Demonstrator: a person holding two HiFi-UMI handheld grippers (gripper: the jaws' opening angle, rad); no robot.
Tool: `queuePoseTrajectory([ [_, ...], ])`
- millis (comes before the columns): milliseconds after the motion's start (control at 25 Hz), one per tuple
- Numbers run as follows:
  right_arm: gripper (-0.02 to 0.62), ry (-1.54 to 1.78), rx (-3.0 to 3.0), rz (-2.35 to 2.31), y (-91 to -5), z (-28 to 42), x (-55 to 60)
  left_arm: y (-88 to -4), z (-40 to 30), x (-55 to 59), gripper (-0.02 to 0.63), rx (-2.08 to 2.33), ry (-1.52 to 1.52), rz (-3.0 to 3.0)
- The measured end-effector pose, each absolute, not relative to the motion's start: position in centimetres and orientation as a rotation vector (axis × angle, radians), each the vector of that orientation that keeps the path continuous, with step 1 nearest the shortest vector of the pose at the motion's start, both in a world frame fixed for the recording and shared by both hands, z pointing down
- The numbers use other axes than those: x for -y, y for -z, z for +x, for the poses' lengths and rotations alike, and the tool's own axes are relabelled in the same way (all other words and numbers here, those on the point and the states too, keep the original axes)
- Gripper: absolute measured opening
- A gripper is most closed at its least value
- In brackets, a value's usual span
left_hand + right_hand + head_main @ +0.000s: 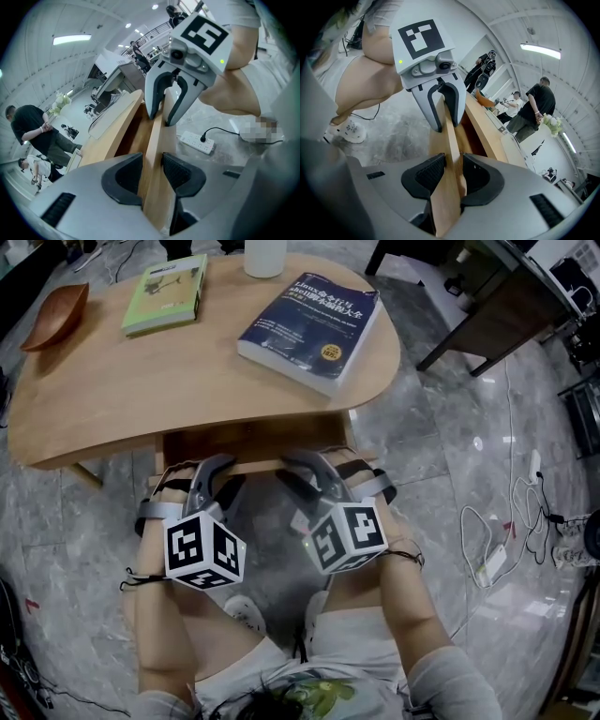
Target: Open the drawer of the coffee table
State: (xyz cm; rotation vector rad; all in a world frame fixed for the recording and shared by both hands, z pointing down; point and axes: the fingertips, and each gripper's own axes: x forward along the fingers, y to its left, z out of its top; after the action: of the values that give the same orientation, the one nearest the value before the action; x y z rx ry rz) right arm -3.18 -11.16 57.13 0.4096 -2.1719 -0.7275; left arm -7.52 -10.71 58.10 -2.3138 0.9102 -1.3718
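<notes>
The wooden coffee table [141, 399] fills the top of the head view. Its drawer front [258, 451] stands out a little from under the near table edge. My left gripper [220, 470] and right gripper [305, 470] are side by side on that board's top edge. In the left gripper view the left gripper [151, 176] has its dark pads pressed on both faces of the drawer front [157, 140], and the right gripper [164, 112] clamps the same board further along. The right gripper [452, 176] is likewise shut on the drawer front [447, 140], with the left gripper [443, 117] beyond it.
On the tabletop lie a blue book [309, 320], a green book [167, 294], a wooden dish [56, 317] and a white cup [264, 257]. A power strip [492, 563] with cables lies on the marble floor at right. People stand in the background of both gripper views.
</notes>
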Motion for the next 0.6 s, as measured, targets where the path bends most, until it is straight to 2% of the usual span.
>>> queuePoseTrajectory([
  [600,0.13,0.705,2.172,0.403,-57.34,-2.95,10.24,-58.28,-7.26,9.71,0.141,-0.893,1.365,-2.318],
])
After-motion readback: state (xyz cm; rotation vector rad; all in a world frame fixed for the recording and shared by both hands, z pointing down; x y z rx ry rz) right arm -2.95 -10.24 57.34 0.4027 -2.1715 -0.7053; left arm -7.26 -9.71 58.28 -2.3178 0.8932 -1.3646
